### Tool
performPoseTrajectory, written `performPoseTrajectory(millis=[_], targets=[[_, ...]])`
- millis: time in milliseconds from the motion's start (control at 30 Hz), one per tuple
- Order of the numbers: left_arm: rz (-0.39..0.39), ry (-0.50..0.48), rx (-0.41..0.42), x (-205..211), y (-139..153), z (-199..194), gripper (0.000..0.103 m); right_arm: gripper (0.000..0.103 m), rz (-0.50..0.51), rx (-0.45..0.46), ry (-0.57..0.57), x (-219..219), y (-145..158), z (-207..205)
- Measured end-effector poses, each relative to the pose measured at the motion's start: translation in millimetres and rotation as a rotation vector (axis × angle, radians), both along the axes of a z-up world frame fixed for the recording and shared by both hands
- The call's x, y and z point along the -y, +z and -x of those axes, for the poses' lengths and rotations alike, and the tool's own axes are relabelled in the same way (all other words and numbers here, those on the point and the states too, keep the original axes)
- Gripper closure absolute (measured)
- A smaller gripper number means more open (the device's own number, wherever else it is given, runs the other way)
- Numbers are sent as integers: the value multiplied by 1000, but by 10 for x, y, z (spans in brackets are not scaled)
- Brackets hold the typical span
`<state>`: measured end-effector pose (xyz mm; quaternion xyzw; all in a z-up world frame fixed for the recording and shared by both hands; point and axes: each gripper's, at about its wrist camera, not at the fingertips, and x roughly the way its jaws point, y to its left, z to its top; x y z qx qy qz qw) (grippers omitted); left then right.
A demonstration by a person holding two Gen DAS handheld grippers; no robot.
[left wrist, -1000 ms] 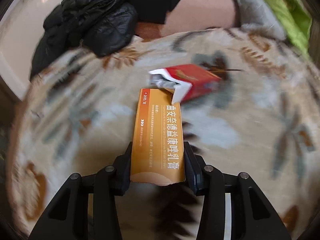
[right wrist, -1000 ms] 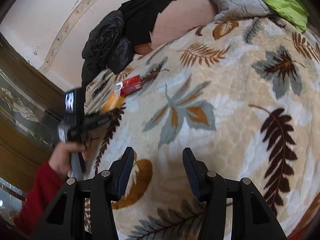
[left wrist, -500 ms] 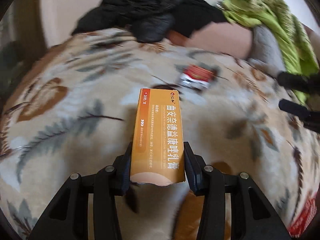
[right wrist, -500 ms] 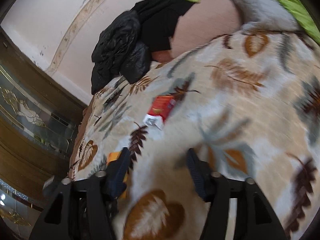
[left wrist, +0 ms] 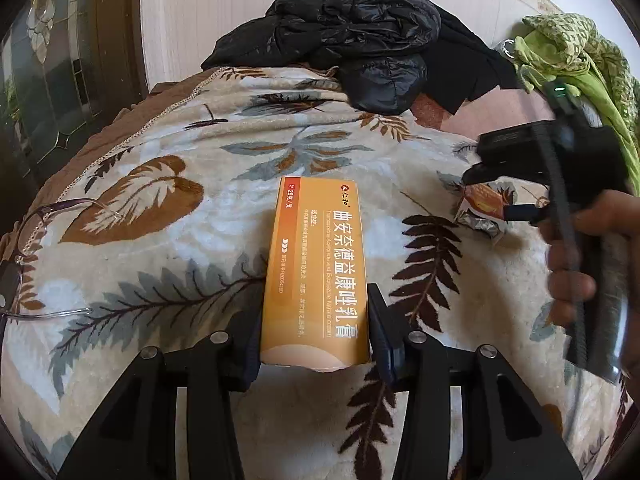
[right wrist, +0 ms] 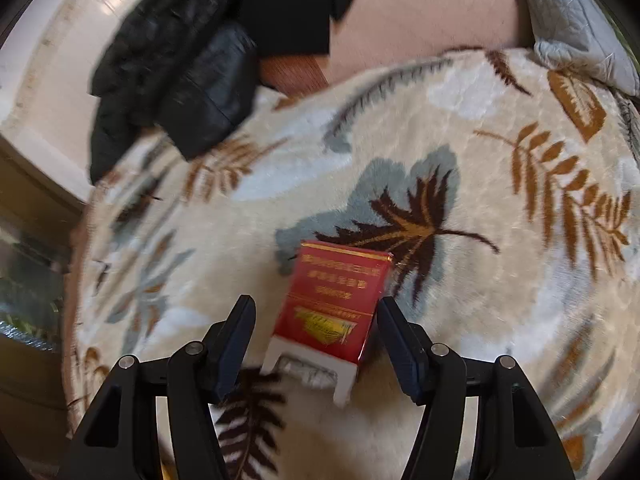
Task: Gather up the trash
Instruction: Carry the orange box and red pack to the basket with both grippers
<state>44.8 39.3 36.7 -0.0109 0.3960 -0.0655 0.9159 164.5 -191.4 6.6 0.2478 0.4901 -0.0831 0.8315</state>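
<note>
The left gripper (left wrist: pixel 314 334) has its fingers (left wrist: pixel 250 336) clamped on the near end of an orange box (left wrist: pixel 316 268), held above the leaf-patterned blanket (left wrist: pixel 160 216). The right gripper (right wrist: pixel 316 336) has just been opening; its fingers (right wrist: pixel 236 340) stand apart on either side of a red cigarette pack (right wrist: pixel 336 300) lying on the blanket, not pressing it

Leaf-print blanket (left wrist: pixel 168 200) on bed – pale wall (left wrist: pixel 208 8), dark glazed door (left wrist: pixel 52 80).
</note>
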Motion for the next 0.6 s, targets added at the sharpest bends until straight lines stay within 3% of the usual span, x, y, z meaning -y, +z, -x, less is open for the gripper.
performPoseTrajectory(millis=[133,300,600], targets=[[13,-12,-15,1,-21,-4,59,39,62,-11,26,-53,-69,-4],[14,-31,-12,39,-15,16,59,43,42,42,66,-13,44,260],[10,-52,10,120,26,93,59,45,54,199,95,233,404,1299]])
